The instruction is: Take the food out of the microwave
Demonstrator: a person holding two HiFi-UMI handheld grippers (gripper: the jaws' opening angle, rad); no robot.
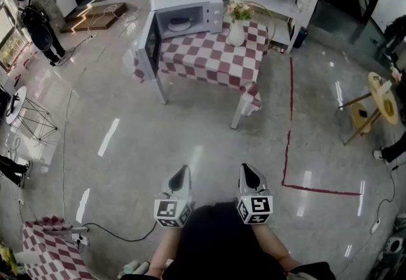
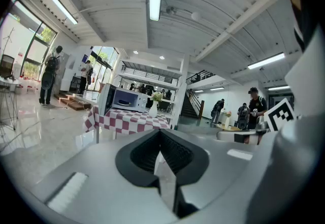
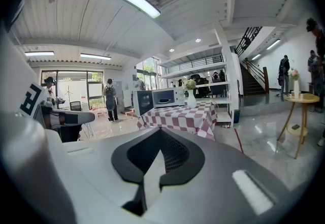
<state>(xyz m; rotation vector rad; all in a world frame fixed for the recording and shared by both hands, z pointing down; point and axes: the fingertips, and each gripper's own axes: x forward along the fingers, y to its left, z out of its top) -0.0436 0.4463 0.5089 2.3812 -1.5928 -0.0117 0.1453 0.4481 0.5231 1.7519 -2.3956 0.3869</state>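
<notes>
Left gripper (image 1: 183, 174) and right gripper (image 1: 249, 172) side by side, both jaws pressed together on nothing, well ahead microwave (image 1: 190, 13) on checked table (image 1: 216, 63), door open, food (image 1: 179, 23) inside, vase (image 1: 236, 34) beside.

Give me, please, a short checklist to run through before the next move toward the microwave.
1. The microwave has its door open: ok, it is swung wide.
2. Food in sight: ok, a plate sits inside; what is on it, cannot tell.
3. The left gripper is empty: ok, shut on nothing.
4. The right gripper is empty: ok, shut on nothing.
5. The microwave is within reach: not ok, its table stands well across the floor.
6. The vase is out of the way: ok, it stands at the microwave's right end, away from the door.
</notes>
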